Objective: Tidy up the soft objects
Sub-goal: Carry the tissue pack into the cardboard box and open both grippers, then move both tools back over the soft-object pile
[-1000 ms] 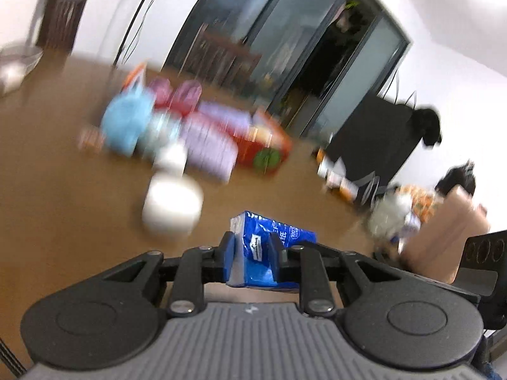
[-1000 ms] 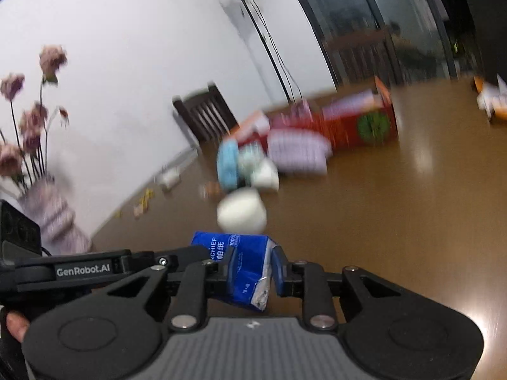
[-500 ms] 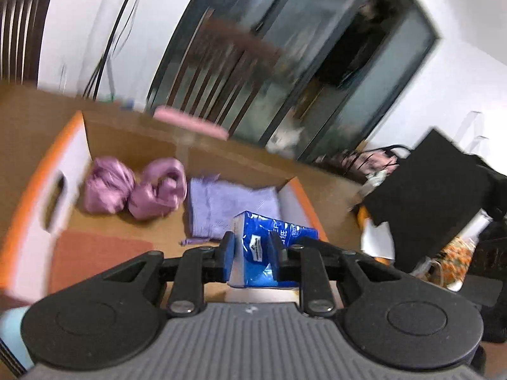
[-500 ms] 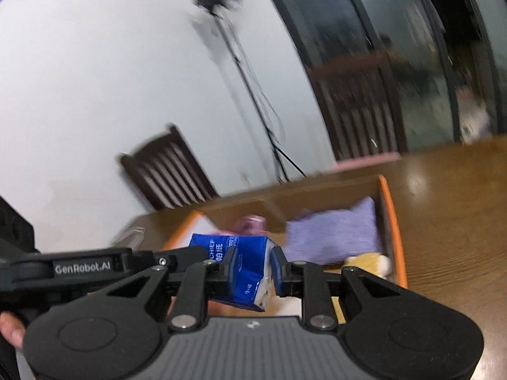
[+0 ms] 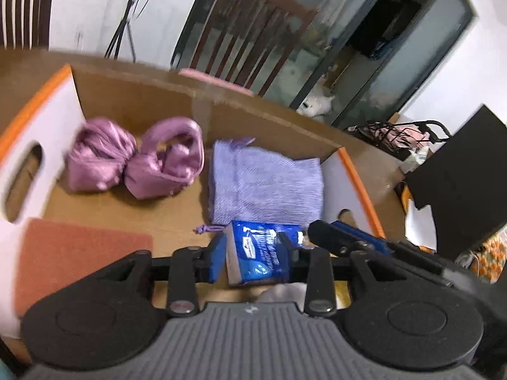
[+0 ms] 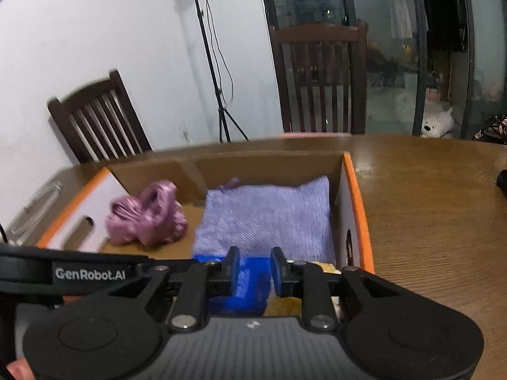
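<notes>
Status: we're mid-task. Already inside the open cardboard box with orange rims (image 5: 359,177), ahead of both tongs: a shiny pink satin knotted bundle (image 5: 136,161) forward-left, a lilac knitted drawstring pouch (image 5: 266,183) straight ahead, and a flat terracotta cloth pad (image 5: 76,256) near-left of the left tongs. Something pale yellow and soft sits under the right tongs (image 6: 252,274), too hidden to identify.

In hand: the blue plastic-wrapped tissue pack (image 5: 263,258), over the near end of the box, just short of the pouch.

Left tongs (image 5: 250,258): jaws part open. Right pad appears to touch the pack, left pad shows a sliver of gap, so the pack looks loosely held or just let go. We can't tell which.

Right tongs: jaws narrow but not closed, a clear gap between the pads. The blue pack (image 6: 240,285) shows in that gap and below it, blurred, and we see no pad contact.

Left to do, our read: confirm the pack rests on the box floor, back both tongs out, fetch whatever remains on the wooden desk (image 6: 437,221).
</notes>
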Available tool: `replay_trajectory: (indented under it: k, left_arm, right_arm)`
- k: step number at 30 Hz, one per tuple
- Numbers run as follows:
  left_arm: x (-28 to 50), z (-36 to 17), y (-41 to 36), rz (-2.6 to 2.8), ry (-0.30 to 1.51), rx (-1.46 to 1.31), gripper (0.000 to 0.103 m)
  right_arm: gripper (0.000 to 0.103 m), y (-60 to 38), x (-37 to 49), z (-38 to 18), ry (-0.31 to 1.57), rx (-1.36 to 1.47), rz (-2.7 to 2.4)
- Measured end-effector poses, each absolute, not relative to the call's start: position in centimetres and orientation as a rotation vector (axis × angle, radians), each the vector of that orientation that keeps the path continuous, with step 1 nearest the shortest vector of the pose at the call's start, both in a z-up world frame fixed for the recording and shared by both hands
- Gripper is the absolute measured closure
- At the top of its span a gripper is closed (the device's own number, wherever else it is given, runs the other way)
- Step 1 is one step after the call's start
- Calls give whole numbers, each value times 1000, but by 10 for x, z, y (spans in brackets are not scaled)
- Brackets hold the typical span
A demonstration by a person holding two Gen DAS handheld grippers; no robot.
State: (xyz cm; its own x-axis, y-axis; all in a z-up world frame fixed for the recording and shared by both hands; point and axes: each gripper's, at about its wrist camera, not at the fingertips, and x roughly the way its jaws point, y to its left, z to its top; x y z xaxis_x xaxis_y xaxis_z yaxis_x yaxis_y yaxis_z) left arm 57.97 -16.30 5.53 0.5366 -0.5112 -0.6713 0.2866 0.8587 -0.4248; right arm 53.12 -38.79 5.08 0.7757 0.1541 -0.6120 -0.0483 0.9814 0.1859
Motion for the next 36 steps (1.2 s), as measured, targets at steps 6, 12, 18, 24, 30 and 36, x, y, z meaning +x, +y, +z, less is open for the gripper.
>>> replay_trajectory:
  k: [6, 12, 18, 24, 30, 36]
  left_arm:
    - [515, 122, -129, -470, 716, -129, 59]
    - [426, 174, -77, -384, 527, 46, 38]
    - [343, 192, -32, -304, 362, 112, 16]
    - [268, 184, 0, -287, 215, 94, 0]
    - [211, 158, 24, -175, 182, 25, 0]
    - [140, 126, 33, -156, 148, 2, 0]
  right_arm:
    - [68, -385, 481, 111, 571, 99, 135]
    - [54, -388, 405, 169, 481, 7, 131]
    - [39, -395, 327, 198, 379, -16, 103]
    - [22, -383, 256, 203, 245, -44, 70]
    - [15, -357, 189, 179, 138, -97, 85]
    - [12, -333, 130, 131, 158, -56, 119]
